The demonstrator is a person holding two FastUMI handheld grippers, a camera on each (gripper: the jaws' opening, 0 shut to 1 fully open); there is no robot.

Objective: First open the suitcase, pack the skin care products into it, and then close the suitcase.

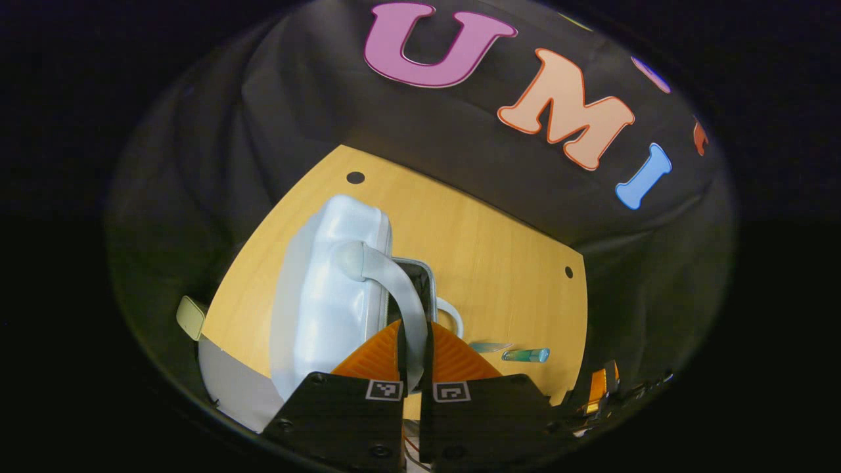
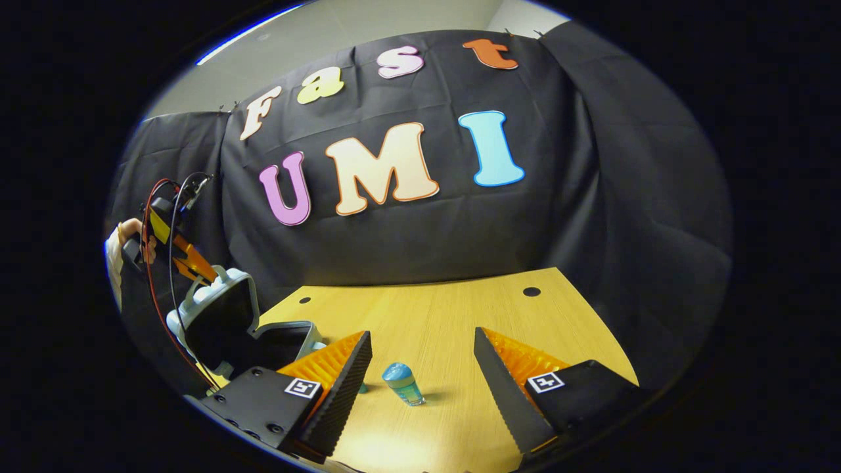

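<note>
The pale blue hard-shell suitcase (image 1: 328,295) stands at the left end of the light wooden table (image 1: 499,276), its lid raised by the grey strap handle (image 1: 401,289), on which your left tool (image 1: 412,368) is clamped, both fingers pressing the strap. Should that grip slip, or the pull go sideways, the lid could drop shut or the light case could tip or slide off the table edge. The small blue-capped clear skin-care bottle (image 2: 402,383) lies on the table between the spread fingers of your right tool (image 2: 420,381), touching neither; closing off-centre may roll it away. A second turquoise tube (image 1: 525,355) lies near the case.
</note>
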